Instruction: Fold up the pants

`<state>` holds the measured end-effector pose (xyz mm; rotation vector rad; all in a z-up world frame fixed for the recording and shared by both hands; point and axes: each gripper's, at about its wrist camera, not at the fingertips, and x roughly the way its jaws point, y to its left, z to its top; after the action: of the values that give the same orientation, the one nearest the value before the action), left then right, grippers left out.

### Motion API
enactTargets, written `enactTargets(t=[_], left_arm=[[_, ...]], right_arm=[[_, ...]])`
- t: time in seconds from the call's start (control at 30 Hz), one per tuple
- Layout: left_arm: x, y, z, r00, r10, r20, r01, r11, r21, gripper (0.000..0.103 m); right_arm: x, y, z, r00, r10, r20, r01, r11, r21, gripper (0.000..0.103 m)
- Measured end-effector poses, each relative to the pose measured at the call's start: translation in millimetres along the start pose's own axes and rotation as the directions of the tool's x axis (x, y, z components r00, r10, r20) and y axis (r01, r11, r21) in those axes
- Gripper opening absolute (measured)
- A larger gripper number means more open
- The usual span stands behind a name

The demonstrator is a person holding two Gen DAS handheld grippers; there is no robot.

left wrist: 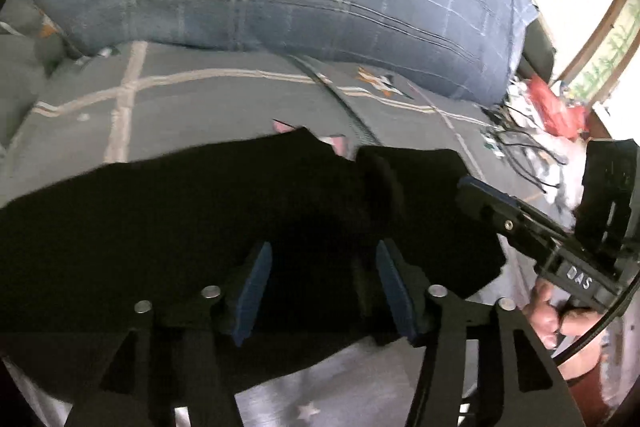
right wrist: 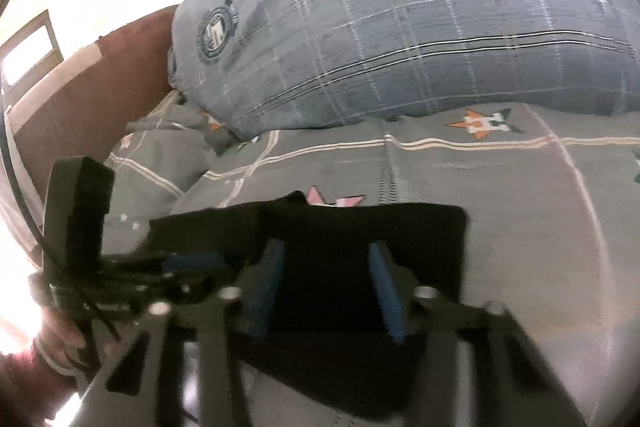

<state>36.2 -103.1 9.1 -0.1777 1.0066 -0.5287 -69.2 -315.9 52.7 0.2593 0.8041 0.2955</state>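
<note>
Black pants (right wrist: 340,259) already compact block on grey bedsheet (right wrist: 520,207), looks mostly folded, maybe one fold left. Left gripper (left wrist: 320,291) and right gripper (right wrist: 328,291) both spread wide, holding nothing.

Only one word can be read: "DAS", white letters on a black bar of the right gripper (left wrist: 478,195), seen in the left cam, near the hand (left wrist: 556,315) at the pic's right edge.

The blue checked pillow (right wrist: 400,27) has a round dark badge (right wrist: 216,31) w/ a white ring on its left end. There are tiny letters around the ring, too blurry to read.

The gray sheet (right wrist: 520,207) below the pillow has star shapes, no letters to make out.
</note>
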Motion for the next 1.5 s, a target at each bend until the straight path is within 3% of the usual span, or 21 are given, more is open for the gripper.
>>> enactTargets(t=[0.13, 0.23, 0.4, 0.73, 0.93, 1.3, 1.37, 1.43, 1.5], left_arm=[[-12, 11, -10, 1.0, 0.023, 0.011, -0.022, 0.999, -0.043, 0.058], [-24, 18, -23, 0.999, 0.043, 0.019, -0.041, 0.994, -0.102, 0.066], [-70, 43, -48, 0.995, 0.075, 0.072, -0.06, 0.979, -0.197, 0.08], [-110, 65, -76, 0.976, 0.2, 0.089, -0.172, 0.952, -0.254, 0.081], [-119, 60, -82, 0.967, 0.233, 0.101, -0.204, 0.949, -0.239, 0.081], [-134, 70, -91, 0.967, 0.222, 0.125, -0.184, 0.947, -0.263, 0.083], [-139, 74, -95, 0.966, 0.221, 0.132, -0.178, 0.944, -0.278, 0.09], [-143, 81, -100, 0.967, 0.212, 0.139, -0.162, 0.938, -0.306, 0.092], [-147, 91, -107, 0.97, 0.203, 0.134, -0.146, 0.926, -0.348, 0.093]], right_arm=[[34, 11, -9, 0.995, -0.065, -0.071, 0.06, 0.996, -0.061, 0.032], [41, 23, -10, 0.99, -0.122, -0.071, 0.113, 0.985, -0.129, 0.034], [23, 38, -4, 0.994, -0.106, -0.037, 0.099, 0.984, -0.15, 0.034], [53, 67, -27, 0.99, -0.115, -0.081, 0.097, 0.975, -0.199, 0.035], [33, 67, -17, 0.995, -0.072, -0.065, 0.061, 0.985, -0.164, 0.034], [36, 67, -23, 0.994, -0.069, -0.081, 0.057, 0.988, -0.147, 0.035], [31, 75, -17, 0.997, -0.049, -0.064, 0.038, 0.986, -0.16, 0.039], [29, 82, -12, 0.998, -0.022, -0.055, 0.011, 0.984, -0.179, 0.046], [30, 90, -7, 0.999, 0.015, -0.05, -0.025, 0.981, -0.193, 0.047]])
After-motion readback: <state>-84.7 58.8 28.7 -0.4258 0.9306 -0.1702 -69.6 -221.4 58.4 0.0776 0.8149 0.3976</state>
